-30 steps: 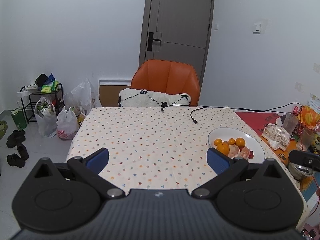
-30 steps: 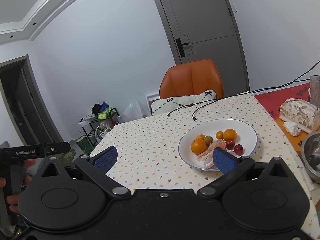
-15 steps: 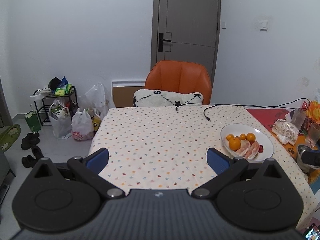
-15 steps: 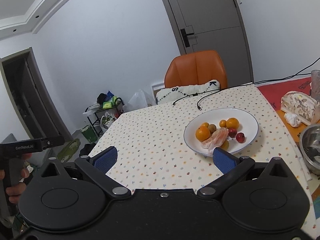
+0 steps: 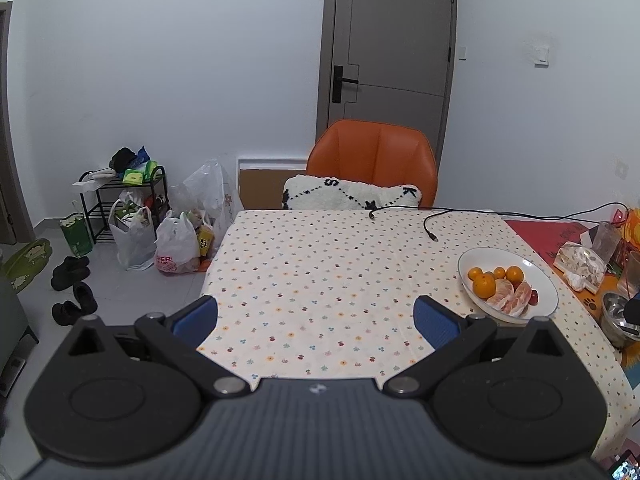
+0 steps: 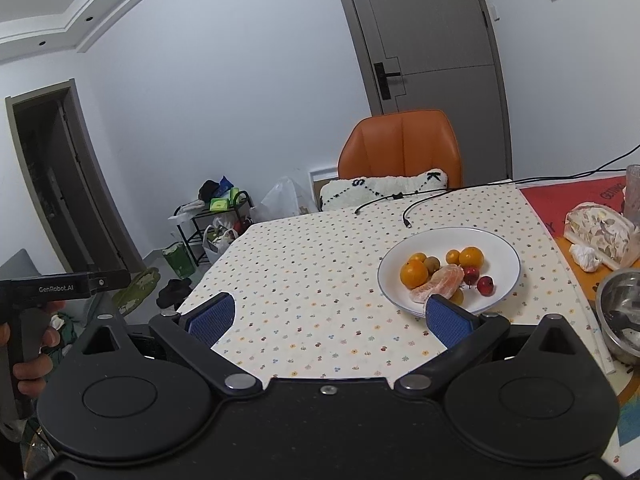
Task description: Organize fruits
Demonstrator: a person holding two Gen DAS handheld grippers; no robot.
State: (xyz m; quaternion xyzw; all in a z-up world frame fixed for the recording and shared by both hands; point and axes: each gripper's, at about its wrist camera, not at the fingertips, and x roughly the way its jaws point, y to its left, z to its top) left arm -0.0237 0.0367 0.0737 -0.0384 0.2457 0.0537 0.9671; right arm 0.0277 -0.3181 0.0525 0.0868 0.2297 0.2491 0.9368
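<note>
Fruits (image 6: 442, 276) in plate (image 6: 500, 252) near table edge, both grippers spread, empty

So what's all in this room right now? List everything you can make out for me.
Plate: one, white, on the table's right side.
Oranges: about five, orange, on the plate.
Peeled citrus segments: a cluster, pinkish orange, front of the plate.
Small red fruits: two, beside the segments.
Tablecloth: one, cream with coloured dots, covering the table.
Cables: two, black, far table edge.
Chair: one, orange, behind the table.
Cushion: one, white with black pattern, on the chair.
Metal bowl: one, silver, far right.
Plastic bags: several, white, on the floor left.
Door: one, grey, shut.
Left gripper: blue pads, open, empty.
Right gripper: blue pads, open, empty.
</note>
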